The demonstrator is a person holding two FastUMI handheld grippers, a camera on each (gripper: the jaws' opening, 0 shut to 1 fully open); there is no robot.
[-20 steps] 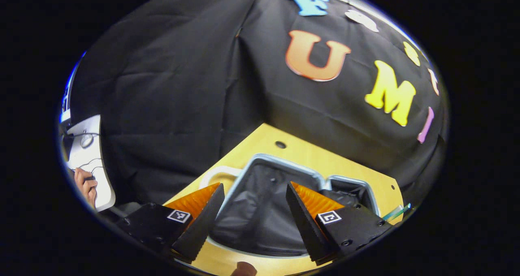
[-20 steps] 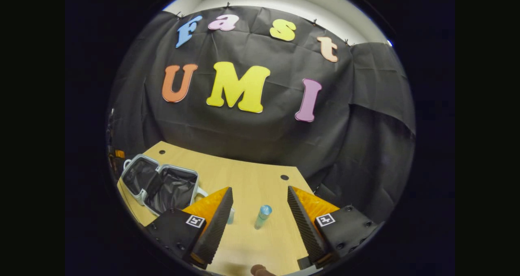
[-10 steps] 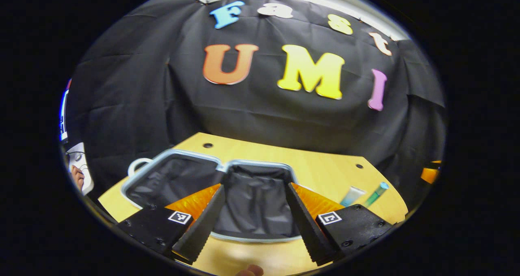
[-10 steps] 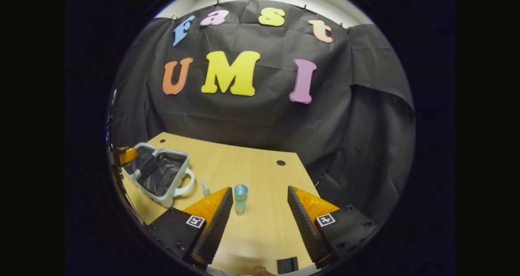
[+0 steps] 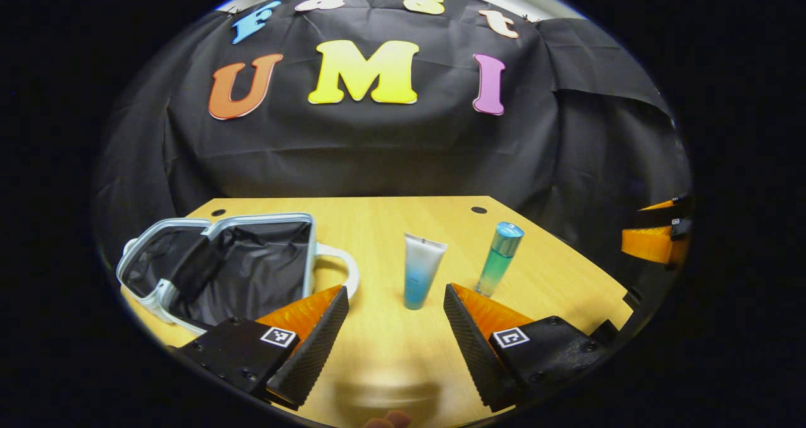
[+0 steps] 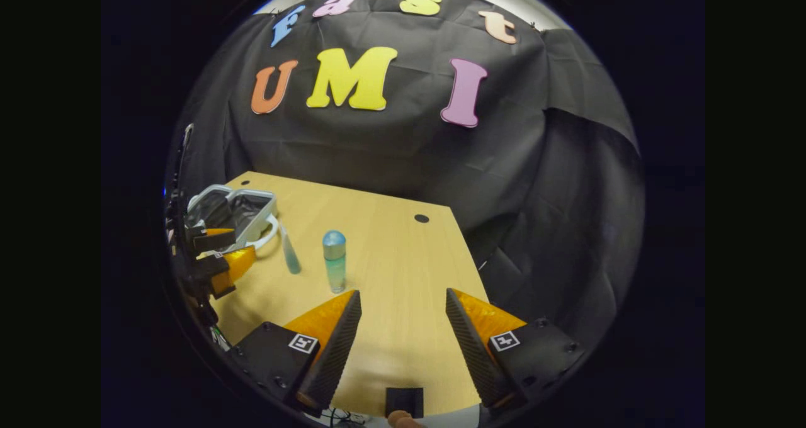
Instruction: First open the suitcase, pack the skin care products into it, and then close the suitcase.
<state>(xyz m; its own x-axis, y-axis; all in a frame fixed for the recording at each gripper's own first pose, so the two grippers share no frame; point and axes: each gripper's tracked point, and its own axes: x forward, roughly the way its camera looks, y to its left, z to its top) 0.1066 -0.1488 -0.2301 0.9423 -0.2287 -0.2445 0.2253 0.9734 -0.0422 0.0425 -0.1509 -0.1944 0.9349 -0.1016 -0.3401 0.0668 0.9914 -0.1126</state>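
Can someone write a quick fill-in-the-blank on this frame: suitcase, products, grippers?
1. The suitcase on the table lies ____, its dark lining showing.
2. The number of skin care products standing on the table outside the suitcase is ____.
3. Between the suitcase and the bottle stands the ____.
4. Neither the left hand-held gripper nor the right hand-held gripper grips anything; the jaws of both are ____.

Missing words: open; two; tube; open

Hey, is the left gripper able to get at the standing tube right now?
Probably yes. The left gripper has its jaws open and empty, and the tube stands upright just ahead of them on bare table, with the bottle apart to its side.
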